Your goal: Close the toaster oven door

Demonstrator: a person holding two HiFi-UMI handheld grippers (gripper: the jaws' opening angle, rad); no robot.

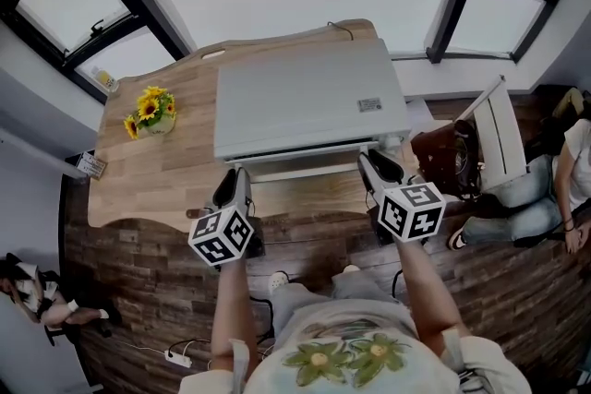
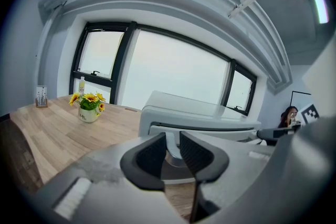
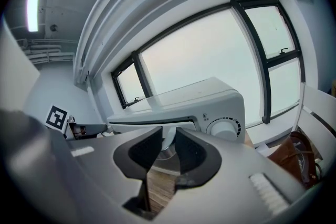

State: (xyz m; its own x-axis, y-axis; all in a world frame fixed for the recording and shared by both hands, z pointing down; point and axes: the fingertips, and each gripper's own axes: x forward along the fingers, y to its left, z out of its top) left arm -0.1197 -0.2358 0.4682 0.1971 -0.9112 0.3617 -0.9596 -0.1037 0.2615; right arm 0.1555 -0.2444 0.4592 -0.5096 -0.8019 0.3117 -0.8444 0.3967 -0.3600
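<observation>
Both grippers, left (image 1: 233, 178) and right (image 1: 370, 164), clamp the handle (image 1: 309, 167), jaws narrowly apart. Oven (image 1: 309, 97) mid-table (image 1: 162, 173), door (image 2: 210, 134) ajar. Closing step looks underway; next, swing it up and away till flush.

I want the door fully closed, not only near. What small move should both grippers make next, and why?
Probably push the handle forward and slightly up: the left gripper and right gripper are both closed on it, and a dark gap along the door top shows the toaster oven is not shut yet.
</observation>
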